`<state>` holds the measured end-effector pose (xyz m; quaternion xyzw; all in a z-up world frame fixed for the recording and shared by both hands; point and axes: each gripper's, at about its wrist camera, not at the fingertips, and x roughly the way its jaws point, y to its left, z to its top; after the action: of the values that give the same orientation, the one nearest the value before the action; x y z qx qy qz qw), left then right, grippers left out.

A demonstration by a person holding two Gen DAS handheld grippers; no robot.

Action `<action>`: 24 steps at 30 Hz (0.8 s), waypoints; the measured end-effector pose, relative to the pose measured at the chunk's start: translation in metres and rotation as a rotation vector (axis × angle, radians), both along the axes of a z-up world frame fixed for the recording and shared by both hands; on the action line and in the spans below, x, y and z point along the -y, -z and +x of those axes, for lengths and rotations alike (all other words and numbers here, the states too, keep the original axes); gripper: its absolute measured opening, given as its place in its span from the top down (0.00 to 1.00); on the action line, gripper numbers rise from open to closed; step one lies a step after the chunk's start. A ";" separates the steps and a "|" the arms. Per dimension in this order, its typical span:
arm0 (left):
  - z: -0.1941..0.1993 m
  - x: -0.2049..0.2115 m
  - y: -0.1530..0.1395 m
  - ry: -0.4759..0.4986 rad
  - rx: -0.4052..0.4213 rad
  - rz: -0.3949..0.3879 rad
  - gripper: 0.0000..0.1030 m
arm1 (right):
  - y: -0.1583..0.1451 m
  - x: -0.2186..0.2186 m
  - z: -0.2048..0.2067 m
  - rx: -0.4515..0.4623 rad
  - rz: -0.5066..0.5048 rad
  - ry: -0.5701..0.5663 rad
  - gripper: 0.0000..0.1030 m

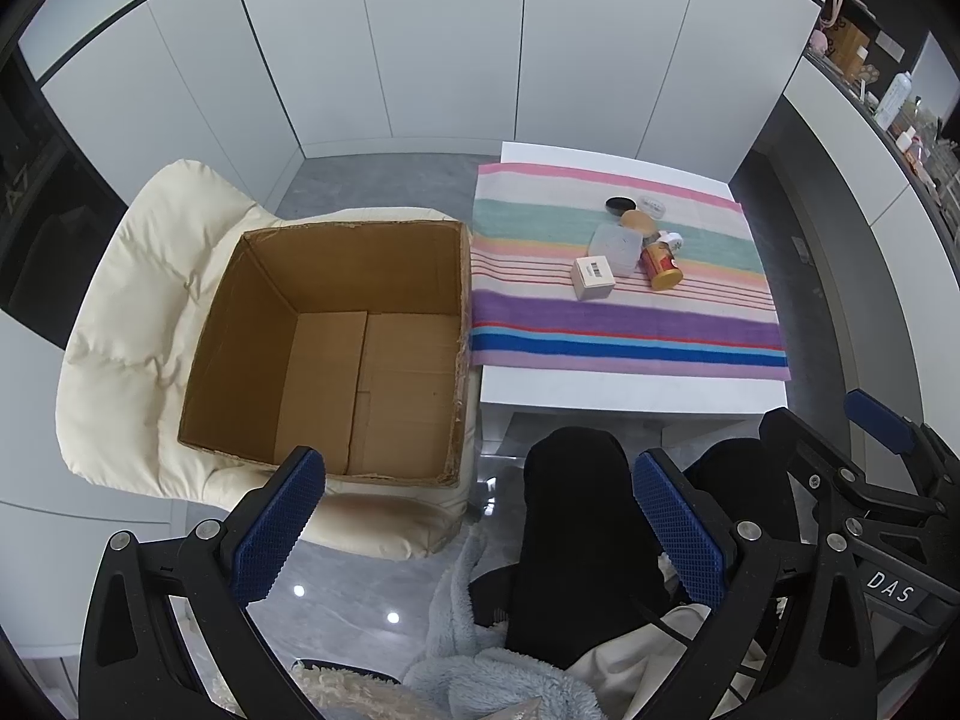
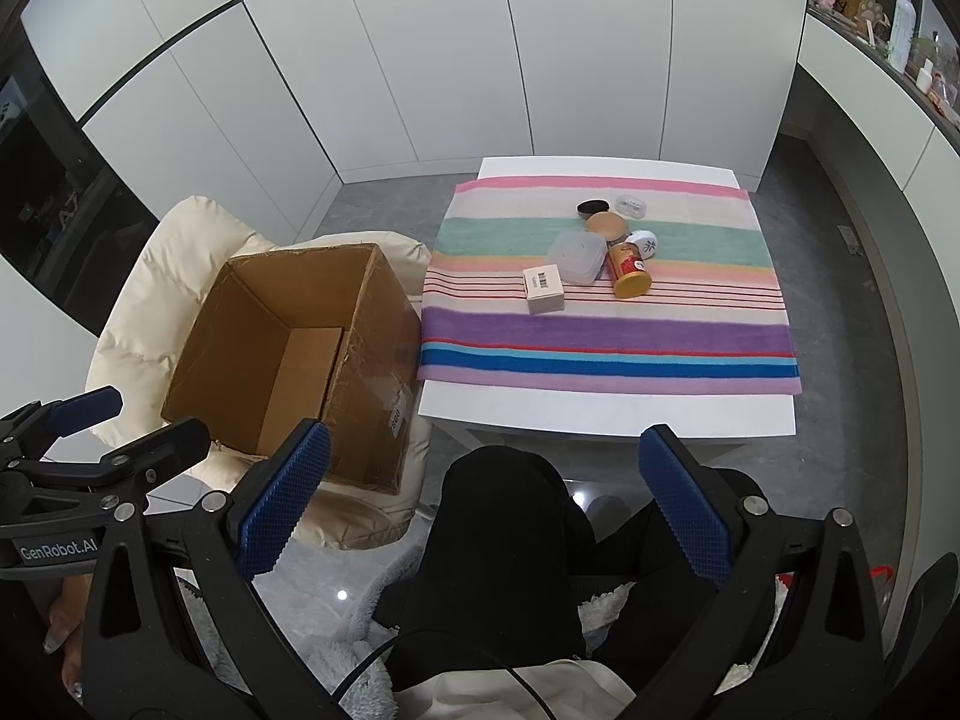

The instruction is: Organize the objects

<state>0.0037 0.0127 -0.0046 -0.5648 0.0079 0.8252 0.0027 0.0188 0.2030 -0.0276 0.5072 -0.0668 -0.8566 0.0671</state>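
Observation:
An open, empty cardboard box (image 1: 336,360) (image 2: 282,360) stands on a cream padded chair (image 1: 132,312). A cluster of small objects lies on a striped cloth (image 1: 624,324) (image 2: 606,336): a white carton (image 1: 593,278) (image 2: 543,289), a clear plastic container (image 1: 615,247) (image 2: 576,255), a red bottle with a gold cap (image 1: 660,267) (image 2: 627,269), a tan lid (image 2: 606,223), a black lid (image 2: 593,206) and a white round item (image 2: 645,242). My left gripper (image 1: 480,522) and right gripper (image 2: 486,510) are both open, empty, held low, well short of the table.
The white table (image 1: 630,390) (image 2: 600,414) stands right of the chair. The person's black-clad knees (image 1: 576,516) (image 2: 510,540) lie under both grippers. White cabinet doors (image 1: 420,42) fill the back. A cluttered shelf (image 1: 900,108) is at far right. The floor is grey tile.

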 end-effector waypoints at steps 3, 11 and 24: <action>0.000 -0.001 0.000 0.000 0.002 -0.001 0.00 | 0.000 0.000 0.000 0.002 0.000 0.001 0.00; -0.001 -0.002 0.000 0.002 0.002 -0.001 0.00 | 0.001 -0.001 0.000 0.003 -0.002 -0.001 0.00; -0.006 -0.027 0.002 0.043 -0.040 0.013 0.00 | 0.006 -0.021 -0.010 0.019 -0.024 -0.011 0.00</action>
<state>-0.0023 0.0394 -0.0062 -0.5478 0.0147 0.8362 0.0239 0.0088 0.2240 -0.0340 0.5148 -0.0748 -0.8505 0.0774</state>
